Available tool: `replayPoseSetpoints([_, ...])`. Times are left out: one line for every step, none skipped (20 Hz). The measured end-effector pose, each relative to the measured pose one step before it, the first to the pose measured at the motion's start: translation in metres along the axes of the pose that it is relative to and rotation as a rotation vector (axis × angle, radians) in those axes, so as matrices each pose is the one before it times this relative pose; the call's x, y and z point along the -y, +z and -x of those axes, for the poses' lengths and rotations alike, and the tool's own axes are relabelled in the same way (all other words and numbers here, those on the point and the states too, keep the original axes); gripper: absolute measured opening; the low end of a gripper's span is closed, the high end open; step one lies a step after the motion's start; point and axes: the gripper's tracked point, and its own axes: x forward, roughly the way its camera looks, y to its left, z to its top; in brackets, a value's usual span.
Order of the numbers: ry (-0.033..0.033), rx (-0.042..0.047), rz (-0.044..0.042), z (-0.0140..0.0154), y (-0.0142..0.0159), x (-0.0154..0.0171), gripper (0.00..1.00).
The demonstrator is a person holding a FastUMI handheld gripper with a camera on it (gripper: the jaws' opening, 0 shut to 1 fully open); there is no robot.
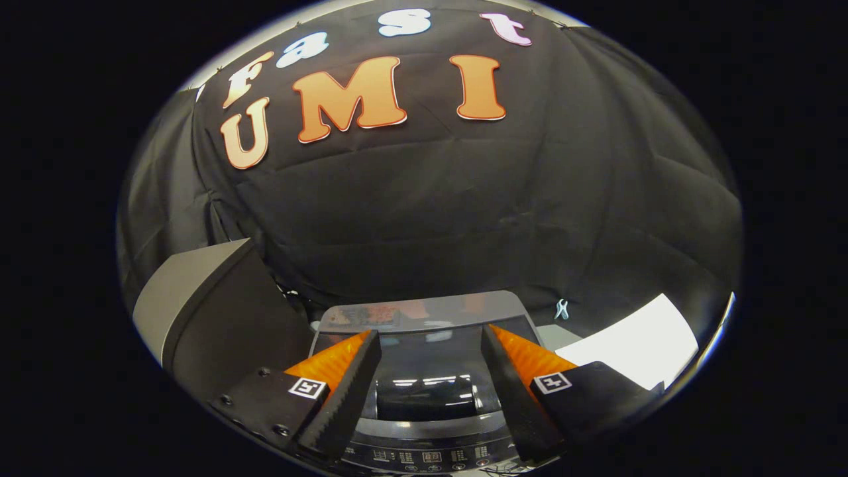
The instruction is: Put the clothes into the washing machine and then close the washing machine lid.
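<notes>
Black cloth wall behind, hung in folds. Below it, washing machine [424, 391] just ahead of the tongs [430, 348], lid [424, 315] down, glossy and reflecting lights, control panel [430, 457] along the near edge. Tongs spread wide over the lid, gripping nothing. Left of the machine, a grey boxy cabinet [199, 298]. Right of the machine, a white sheet [642, 344] lying flat, a small pale clip [562, 309] near the wall's foot.

Fisheye cam riding on the tongs [430, 341], looking fwd and slightly down along the spread fingers, close above a grey top-loading washing machine [424, 397] w/ glossy dark lid, facing the booth's black cloth wall [464, 212].
</notes>
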Motion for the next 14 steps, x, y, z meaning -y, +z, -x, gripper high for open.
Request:
replayPoseSetpoints([-0.00388,0.00603,-0.00107,0.00187,0.00012,0.00125,0.99])
replayPoseSetpoints([0.00082,0.01152,-0.00414,0.00015,0.00203,0.00029,0.99])
replayPoseSetpoints([0.00344,0.00984,-0.004,0.00175,0.00246,-0.00161,0.99])
replayPoseSetpoints([0.00367,0.00066,-0.00147,0.00329,0.00231,-0.00094,0.99])
replayPoseSetpoints([0.01126,0.00646,-0.00017,0.00511,0.00116,-0.00273,0.99])
replayPoseSetpoints([0.01172,0.02125,0.00177,0.00795,0.00598,-0.00394,0.99])
replayPoseSetpoints([0.0038,0.02313,0.00135,0.0044,0.00701,-0.00256,0.99])
replayPoseSetpoints([0.0035,0.02231,-0.00092,0.00656,0.00671,-0.00123,0.99])
replayPoseSetpoints([0.00591,0.0215,-0.00235,0.00598,0.00411,0.00058,0.99])
replayPoseSetpoints([0.00686,0.02149,-0.00118,0.00722,0.01284,-0.00357,0.99])
replayPoseSetpoints([0.0017,0.02256,-0.00263,0.00782,0.01184,0.00071,0.99])
replayPoseSetpoints([0.00343,0.01757,0.00018,0.00826,0.01157,0.0011,0.99])
replayPoseSetpoints([0.00912,0.0258,0.00258,0.01027,0.00945,0.00176,0.99])
replayPoseSetpoints([0.00745,0.02914,0.00841,0.00686,0.01439,-0.00112,0.99])
